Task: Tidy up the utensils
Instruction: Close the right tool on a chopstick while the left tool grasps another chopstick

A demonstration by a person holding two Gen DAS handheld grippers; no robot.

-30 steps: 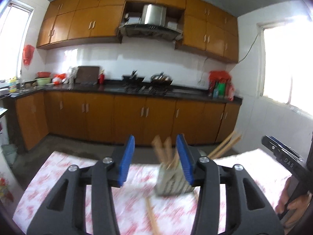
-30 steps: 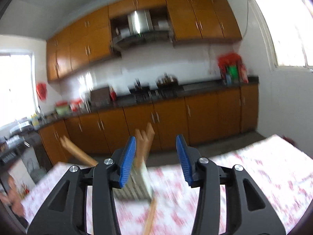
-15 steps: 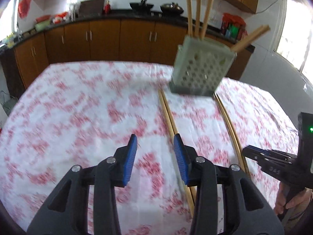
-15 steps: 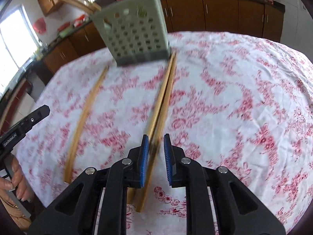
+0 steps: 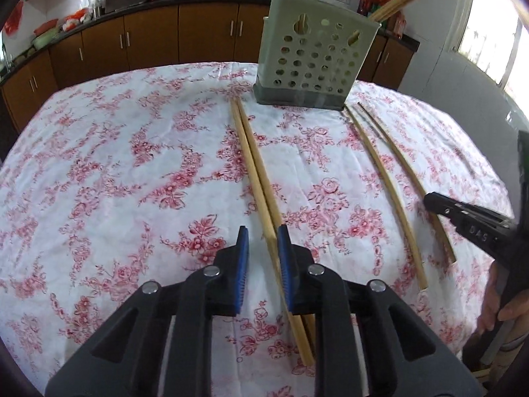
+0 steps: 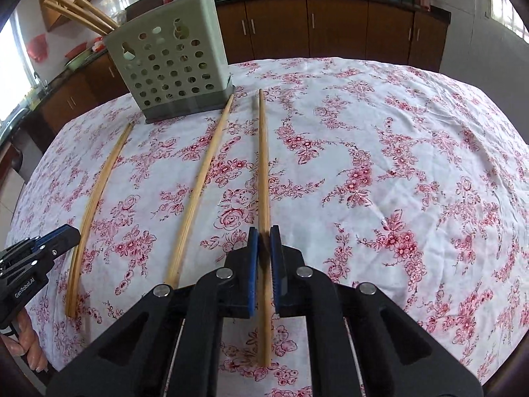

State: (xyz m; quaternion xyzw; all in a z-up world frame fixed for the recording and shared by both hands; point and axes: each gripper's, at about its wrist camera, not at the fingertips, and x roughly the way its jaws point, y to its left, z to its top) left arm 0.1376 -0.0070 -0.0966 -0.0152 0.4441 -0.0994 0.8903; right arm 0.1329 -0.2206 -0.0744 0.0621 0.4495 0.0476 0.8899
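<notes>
Left wrist view: left gripper (image 5: 263, 251) part open, straddling paired long wooden chopsticks (image 5: 256, 178); perforated grey-green plastic utensil holder (image 5: 314, 63) stands ahead. Right wrist view: right gripper (image 6: 264, 258) clamped on single wooden chopstick (image 6: 263, 172); holder ahead-left

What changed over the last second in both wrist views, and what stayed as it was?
Both grippers dropped from facing the cabinets to the table. The right gripper narrowed and closed on one chopstick. The left gripper narrowed around a chopstick pair but remains open. The utensil holder kept its place, with chopsticks inside it. The floral tablecloth is unchanged.
</notes>
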